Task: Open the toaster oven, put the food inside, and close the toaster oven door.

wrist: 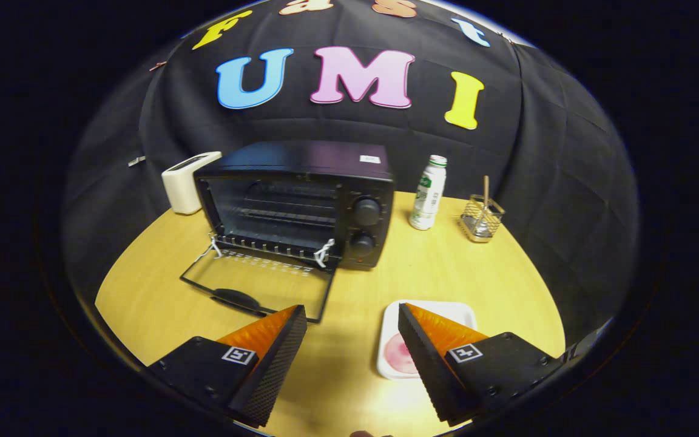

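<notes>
A black toaster oven (301, 200) stands on the wooden table (446, 273), beyond my fingers. Its glass door (258, 285) is folded down flat onto the table, handle toward me, and the wire rack inside shows. A white tray (440, 312) holding a pink round piece of food (399, 354) lies on the table under and behind my right finger, which covers part of it. My gripper (352, 315) hovers above the table, open, with nothing between the fingers. The door's front edge lies just ahead of the left finger.
A white toaster-like appliance (187, 182) stands left of the oven. Right of the oven are a white bottle with a green cap (428, 193) and a wire holder with a stick in it (482, 218). The table's edge curves round close behind them.
</notes>
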Demonstrator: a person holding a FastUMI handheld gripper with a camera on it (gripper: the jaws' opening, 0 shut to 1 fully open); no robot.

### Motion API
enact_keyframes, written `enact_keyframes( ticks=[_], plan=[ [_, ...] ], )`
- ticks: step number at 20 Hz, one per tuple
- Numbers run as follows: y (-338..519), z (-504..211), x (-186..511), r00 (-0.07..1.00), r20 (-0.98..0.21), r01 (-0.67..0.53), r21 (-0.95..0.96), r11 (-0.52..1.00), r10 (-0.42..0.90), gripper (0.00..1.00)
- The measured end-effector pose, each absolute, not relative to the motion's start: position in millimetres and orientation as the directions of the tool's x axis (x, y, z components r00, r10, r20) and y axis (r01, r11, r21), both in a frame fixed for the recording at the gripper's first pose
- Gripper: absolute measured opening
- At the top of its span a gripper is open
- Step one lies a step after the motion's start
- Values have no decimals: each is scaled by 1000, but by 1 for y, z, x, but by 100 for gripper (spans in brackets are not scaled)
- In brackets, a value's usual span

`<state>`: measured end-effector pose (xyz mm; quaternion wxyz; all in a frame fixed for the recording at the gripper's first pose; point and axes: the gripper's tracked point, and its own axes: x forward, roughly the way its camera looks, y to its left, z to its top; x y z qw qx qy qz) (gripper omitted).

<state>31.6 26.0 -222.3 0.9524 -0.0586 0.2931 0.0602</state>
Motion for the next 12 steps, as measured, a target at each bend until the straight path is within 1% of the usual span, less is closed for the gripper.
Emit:
enact_keyframes(
  ticks=[6, 10, 12],
  plan=[
    [-50, -206, 52, 818, -572, -128, -85, 988, 57, 99],
    [-92, -215, 60, 772, -632, -103, -16, 995, 70, 99],
    [-113, -229, 58, 729, -680, -93, 15, 996, 78, 99]
  ],
)
